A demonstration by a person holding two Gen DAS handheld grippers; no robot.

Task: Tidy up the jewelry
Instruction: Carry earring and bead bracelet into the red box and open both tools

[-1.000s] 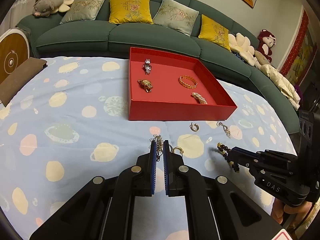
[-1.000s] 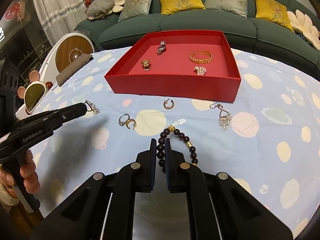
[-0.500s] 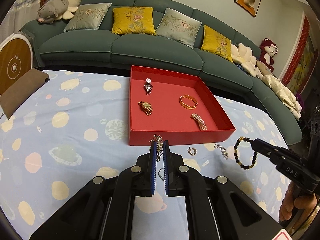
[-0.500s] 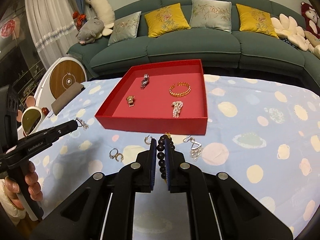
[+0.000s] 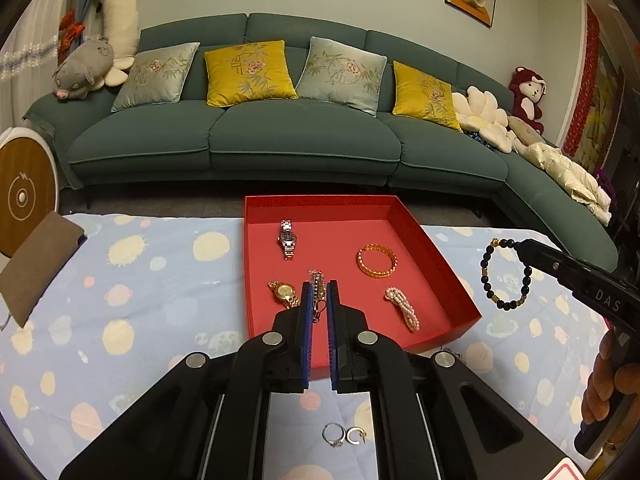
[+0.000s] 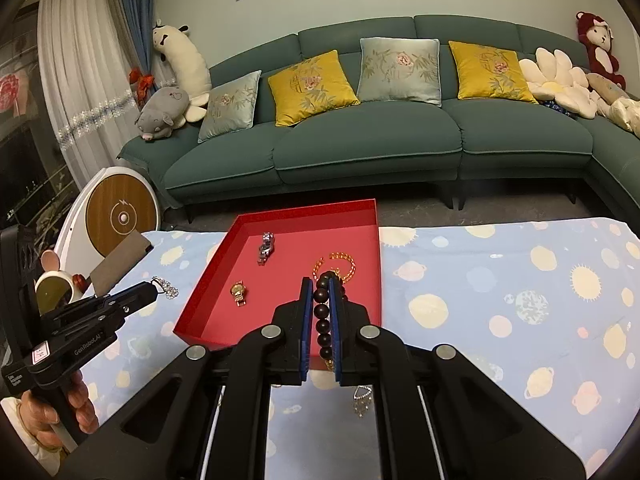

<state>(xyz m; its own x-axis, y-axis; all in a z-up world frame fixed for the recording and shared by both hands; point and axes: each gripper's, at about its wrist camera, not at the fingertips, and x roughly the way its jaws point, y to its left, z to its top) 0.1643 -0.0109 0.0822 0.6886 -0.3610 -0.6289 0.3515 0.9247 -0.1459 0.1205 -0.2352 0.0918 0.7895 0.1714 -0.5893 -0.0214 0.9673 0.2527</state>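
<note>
A red tray (image 5: pixel 256 268) (image 6: pixel 224 248) on the spotted cloth holds a silver watch (image 5: pixel 287 238), a gold watch (image 5: pixel 285 293), an orange bracelet (image 5: pixel 377 260) and a pearl piece (image 5: pixel 403 307). My left gripper (image 5: pixel 319 292) is shut on a crystal drop earring (image 5: pixel 317 286), held above the tray's near part; the earring also shows in the right wrist view (image 6: pixel 166 286). My right gripper (image 6: pixel 322 292) is shut on a dark bead bracelet (image 6: pixel 322 312), which hangs in the air to the right of the tray in the left wrist view (image 5: pixel 506 276).
A ring (image 5: pixel 333 434) and a small hoop earring (image 5: pixel 356 435) lie on the cloth below my left gripper. A drop earring (image 6: pixel 361 400) lies below my right gripper. A brown pad (image 5: pixel 36 256) sits at the cloth's left edge. A green sofa (image 5: pixel 280 140) stands behind.
Both grippers have risen from the cloth and moved forward toward the tray, the left carrying the crystal earring, the right the bead bracelet. The ring and hoop stayed on the cloth.
</note>
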